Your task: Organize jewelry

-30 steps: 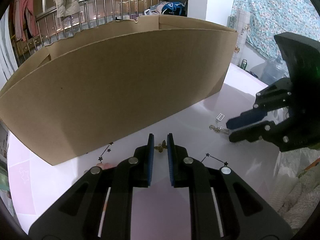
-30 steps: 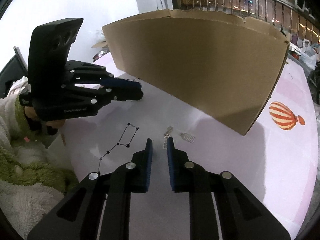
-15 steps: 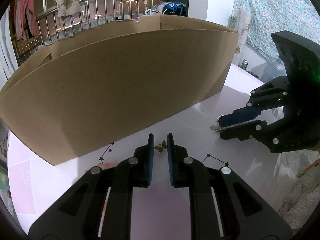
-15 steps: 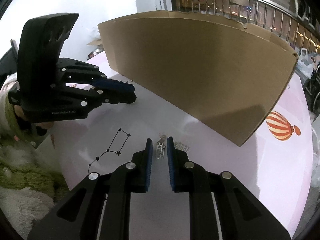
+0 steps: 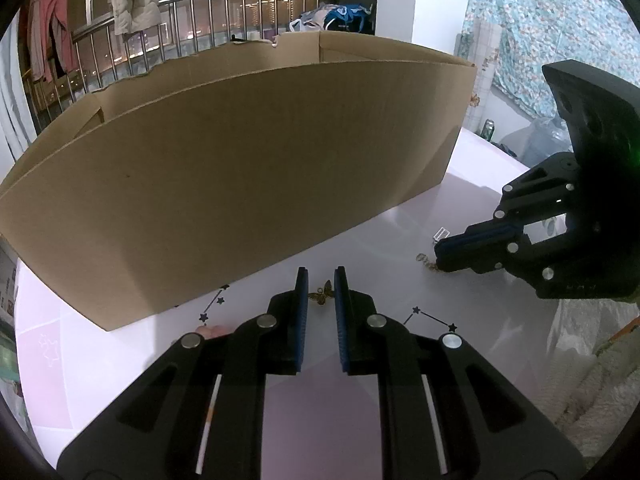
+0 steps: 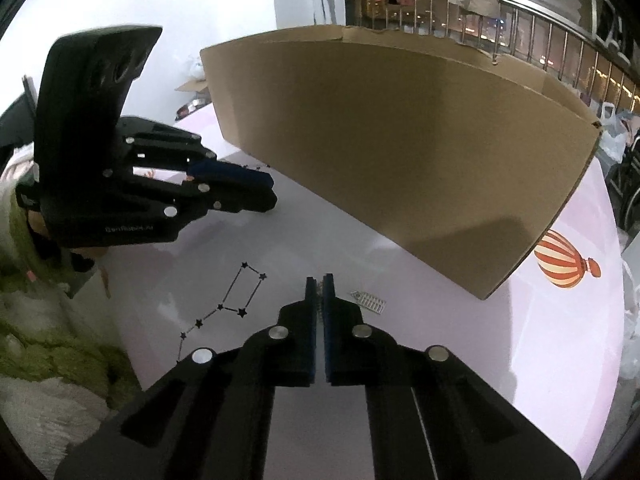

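My left gripper [image 5: 321,280] is open low over the pale pink table, its fingers on either side of a small gold butterfly charm [image 5: 322,294]. My right gripper [image 6: 319,292] has closed on a silver earring [image 6: 319,289] on the table; only a sliver shows between the blue pads. A second silver rectangular earring [image 6: 370,301] lies just right of it, also seen in the left wrist view [image 5: 441,233]. A gold chain piece [image 5: 426,262] shows by the right gripper's tips [image 5: 440,256]. The left gripper also shows in the right wrist view [image 6: 268,192].
A large open cardboard box [image 5: 240,168] stands right behind both grippers and fills the back of the table [image 6: 460,360]. A balloon print [image 6: 562,266] and star line prints [image 6: 240,300] mark the table. Fleecy green and white fabric [image 6: 44,340] lies at the table's near edge.
My right gripper has moved forward over the silver earring and its jaws have closed from a small gap onto it. My left gripper has stayed in place around the butterfly charm.
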`<state>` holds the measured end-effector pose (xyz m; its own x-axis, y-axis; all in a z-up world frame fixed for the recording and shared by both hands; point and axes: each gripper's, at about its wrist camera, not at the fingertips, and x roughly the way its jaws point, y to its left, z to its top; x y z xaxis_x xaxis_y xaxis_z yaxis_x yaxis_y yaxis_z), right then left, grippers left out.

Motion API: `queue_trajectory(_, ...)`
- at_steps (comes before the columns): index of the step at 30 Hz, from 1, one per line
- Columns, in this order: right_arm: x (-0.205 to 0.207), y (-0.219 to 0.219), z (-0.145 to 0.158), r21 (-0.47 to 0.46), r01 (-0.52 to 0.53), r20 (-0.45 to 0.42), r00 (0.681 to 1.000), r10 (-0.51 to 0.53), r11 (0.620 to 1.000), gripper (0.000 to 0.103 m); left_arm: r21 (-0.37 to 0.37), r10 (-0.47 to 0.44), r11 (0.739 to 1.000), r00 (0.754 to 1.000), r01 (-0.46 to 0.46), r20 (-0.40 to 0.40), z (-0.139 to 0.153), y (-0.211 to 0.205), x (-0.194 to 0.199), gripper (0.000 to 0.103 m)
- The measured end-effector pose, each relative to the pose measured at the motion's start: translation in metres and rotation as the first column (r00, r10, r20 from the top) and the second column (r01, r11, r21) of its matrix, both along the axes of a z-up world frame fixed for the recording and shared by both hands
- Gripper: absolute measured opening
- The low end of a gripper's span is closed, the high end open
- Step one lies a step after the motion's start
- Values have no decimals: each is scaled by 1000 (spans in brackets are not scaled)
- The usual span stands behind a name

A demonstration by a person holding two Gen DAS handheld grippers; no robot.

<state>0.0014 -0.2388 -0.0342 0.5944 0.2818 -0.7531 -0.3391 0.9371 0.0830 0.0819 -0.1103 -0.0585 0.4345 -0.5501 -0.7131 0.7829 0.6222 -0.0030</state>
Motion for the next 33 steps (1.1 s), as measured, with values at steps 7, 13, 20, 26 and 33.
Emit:
queue_trajectory(7,-5,-2,4,8,-3,11,1000,3,1000,2,0,-2,1000,1000,2,4,0,1,-1,12)
queue_trajectory(13,-5,-5,6,36,8,10,1000,-9,999,2,0,-2,1000,1000,2,5,1,1,-1,12)
queue_trajectory(20,-2,-2,2,31,2,-5,1000,-1,1000,17,0,-1,1000,1000,1,5,1,1,-1,12)
queue_trajectory(26,1,3,-1,1,-11,-12,1000,11,1000,19,-1,3,1000,1000,-3,2,1,2,0,12)
queue_trajectory(33,3,7,-4,-33,-24,-15,1000,23,999,8,-2,6,1000,1000,-6,2,1,3,-1,12)
